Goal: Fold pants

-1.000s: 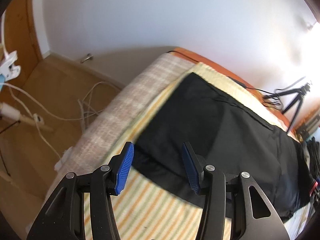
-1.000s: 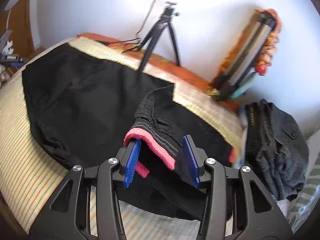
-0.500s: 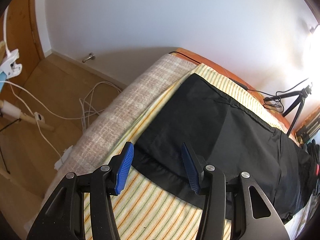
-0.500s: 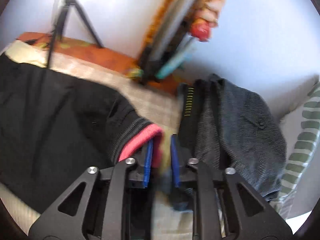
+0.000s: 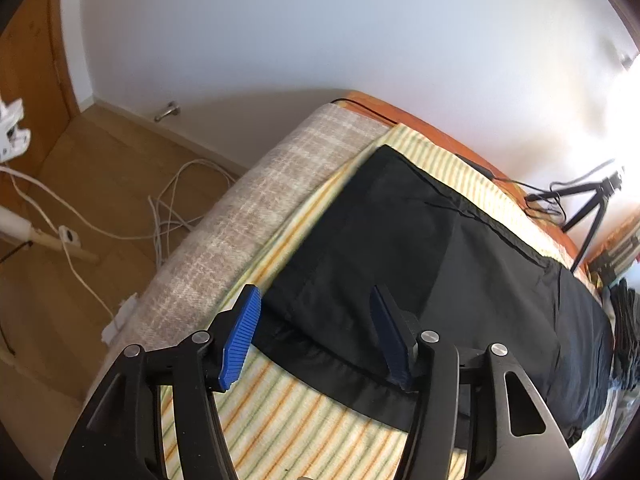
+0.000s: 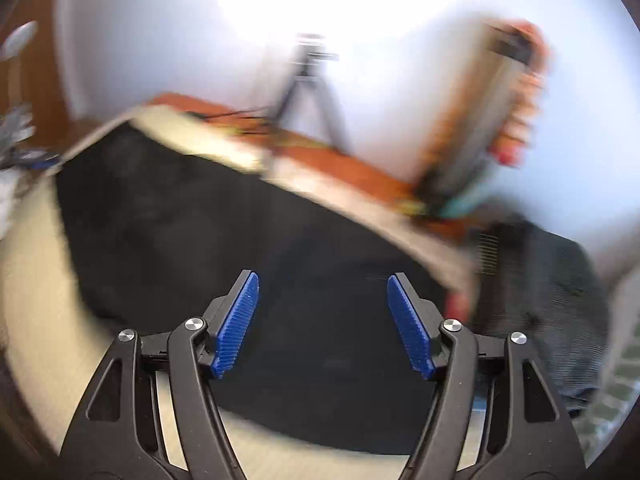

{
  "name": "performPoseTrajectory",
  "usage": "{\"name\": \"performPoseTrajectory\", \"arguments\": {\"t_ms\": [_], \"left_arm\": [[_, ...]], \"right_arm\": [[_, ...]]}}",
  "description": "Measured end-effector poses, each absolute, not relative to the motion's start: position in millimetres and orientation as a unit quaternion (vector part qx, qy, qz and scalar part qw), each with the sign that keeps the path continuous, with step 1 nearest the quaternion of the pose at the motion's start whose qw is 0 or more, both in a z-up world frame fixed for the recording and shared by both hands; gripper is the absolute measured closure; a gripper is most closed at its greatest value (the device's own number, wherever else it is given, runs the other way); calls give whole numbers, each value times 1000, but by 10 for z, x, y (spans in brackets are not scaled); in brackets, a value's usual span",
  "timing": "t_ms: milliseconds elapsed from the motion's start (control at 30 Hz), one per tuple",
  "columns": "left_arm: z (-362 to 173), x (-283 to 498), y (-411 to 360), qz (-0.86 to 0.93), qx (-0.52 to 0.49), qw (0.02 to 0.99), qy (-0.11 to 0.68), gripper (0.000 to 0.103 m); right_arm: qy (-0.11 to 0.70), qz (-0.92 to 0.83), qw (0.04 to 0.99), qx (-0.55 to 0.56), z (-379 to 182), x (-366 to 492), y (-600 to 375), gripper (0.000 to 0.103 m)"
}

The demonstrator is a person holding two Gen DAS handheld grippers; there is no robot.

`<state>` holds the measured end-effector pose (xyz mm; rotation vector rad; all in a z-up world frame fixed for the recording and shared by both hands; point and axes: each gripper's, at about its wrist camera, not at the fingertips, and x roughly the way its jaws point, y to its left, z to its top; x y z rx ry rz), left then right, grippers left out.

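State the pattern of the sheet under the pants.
Thin orange and green stripes on cream sheet, clearest in the left wrist view.

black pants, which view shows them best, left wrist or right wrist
The left wrist view: it is sharp and shows the black pants spread along the striped bed cover, hem and seam clear. The right wrist view shows them only as a dark, motion-blurred mass.

No text, label, brand or number is showing legibly in either view. The right wrist view is blurring heavily.
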<state>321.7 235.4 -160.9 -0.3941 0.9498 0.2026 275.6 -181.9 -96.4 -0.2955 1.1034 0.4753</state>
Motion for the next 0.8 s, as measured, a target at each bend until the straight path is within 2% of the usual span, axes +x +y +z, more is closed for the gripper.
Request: {"name": "performPoseTrajectory", "arguments": {"t_ms": [200, 600, 667, 733, 800], "left_arm": [[-1718, 3203, 2407, 93, -204, 856, 466, 47], [-1636, 3183, 2391, 78, -206, 864, 453, 49], [-1629, 3171, 2395, 80, -205, 865, 451, 49], [-1644, 3163, 2417, 84, -209, 863, 452, 52], [-1668, 3155, 2439, 81, -219, 860, 454, 55]], "right_arm": [[532, 316, 767, -170, -1315, 2402, -996, 34], [561, 348, 725, -198, -1676, 2194, -590, 35], [566, 353, 717, -203, -1717, 2186, -548, 52], [579, 354, 707, -199, -1778, 2191, -536, 83], [582, 355, 705, -195, -1800, 2166, -525, 93]]}}
